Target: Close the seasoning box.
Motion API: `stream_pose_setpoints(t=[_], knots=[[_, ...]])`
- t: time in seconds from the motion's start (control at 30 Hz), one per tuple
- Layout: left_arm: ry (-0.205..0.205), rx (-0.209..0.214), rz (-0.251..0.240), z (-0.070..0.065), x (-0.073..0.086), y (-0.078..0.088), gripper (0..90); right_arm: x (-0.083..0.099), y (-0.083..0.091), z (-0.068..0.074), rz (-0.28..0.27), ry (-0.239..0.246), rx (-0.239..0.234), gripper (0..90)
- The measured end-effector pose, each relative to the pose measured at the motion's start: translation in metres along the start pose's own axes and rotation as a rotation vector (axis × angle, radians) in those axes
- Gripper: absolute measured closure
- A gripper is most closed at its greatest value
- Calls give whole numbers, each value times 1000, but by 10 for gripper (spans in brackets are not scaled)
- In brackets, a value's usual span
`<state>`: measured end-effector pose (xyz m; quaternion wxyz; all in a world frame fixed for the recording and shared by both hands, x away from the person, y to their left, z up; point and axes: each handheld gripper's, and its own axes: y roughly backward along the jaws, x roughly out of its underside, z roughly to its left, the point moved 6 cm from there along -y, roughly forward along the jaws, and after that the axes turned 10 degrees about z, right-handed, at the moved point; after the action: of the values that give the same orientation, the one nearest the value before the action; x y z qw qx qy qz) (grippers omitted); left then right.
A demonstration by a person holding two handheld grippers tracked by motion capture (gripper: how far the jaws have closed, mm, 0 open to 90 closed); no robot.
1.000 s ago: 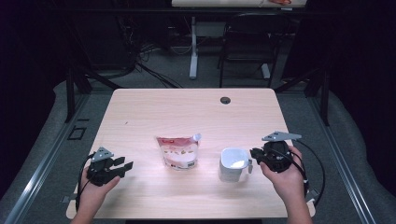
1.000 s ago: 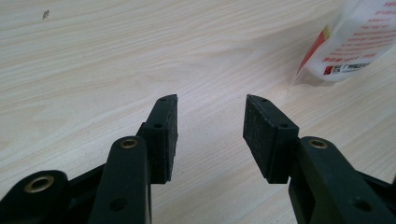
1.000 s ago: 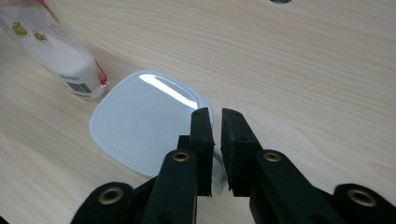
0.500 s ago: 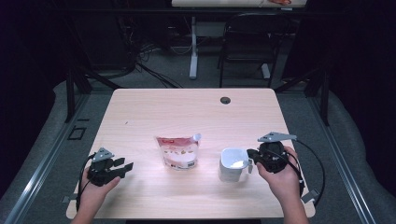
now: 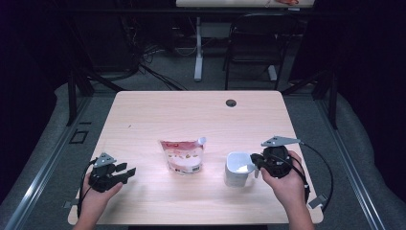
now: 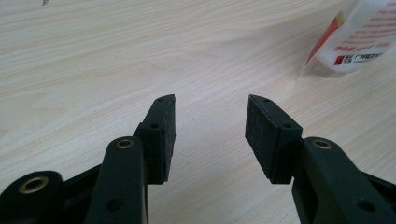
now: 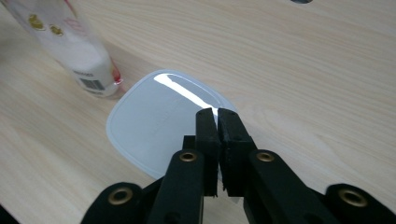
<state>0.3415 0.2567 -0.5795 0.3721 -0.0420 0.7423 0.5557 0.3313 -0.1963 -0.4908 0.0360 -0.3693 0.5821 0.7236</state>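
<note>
My right gripper (image 7: pixel 217 116) has its fingers pressed together on the near rim of the white plastic cup (image 5: pixel 238 168), pinching the thin wall so I can steady or lift it. The cup stands upright on the wooden surface (image 5: pixel 191 115), just in front of my right hand (image 5: pixel 287 184). My left gripper (image 6: pixel 210 121) rests low near the left front corner, well apart from everything; its fingers have just been spreading and nothing sits between them, likely ready for the pouch. Farther in, the spouted refill pouch (image 5: pixel 183 155) stands between my two hands, just left of the cup, its cap toward the cup. Beyond it lies bare wood.
</note>
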Motion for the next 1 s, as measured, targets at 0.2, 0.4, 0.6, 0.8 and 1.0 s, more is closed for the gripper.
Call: stream_pose_setpoints(t=[0.2,0.4,0.6,0.8,1.0], knots=[[-2,2,0,-1,0,-1,526,-1,0,0,-17,19,18,850],[-5,2,5,0,0,-1,525,0,-2,-1,5,16,37,900],[-3,1,8,0,1,-2,524,1,-3,0,12,12,24,900],[-4,0,7,0,1,-2,524,3,-6,-1,26,-2,22,900],[-6,-1,7,0,1,-3,523,4,-10,-3,33,-9,12,900]])
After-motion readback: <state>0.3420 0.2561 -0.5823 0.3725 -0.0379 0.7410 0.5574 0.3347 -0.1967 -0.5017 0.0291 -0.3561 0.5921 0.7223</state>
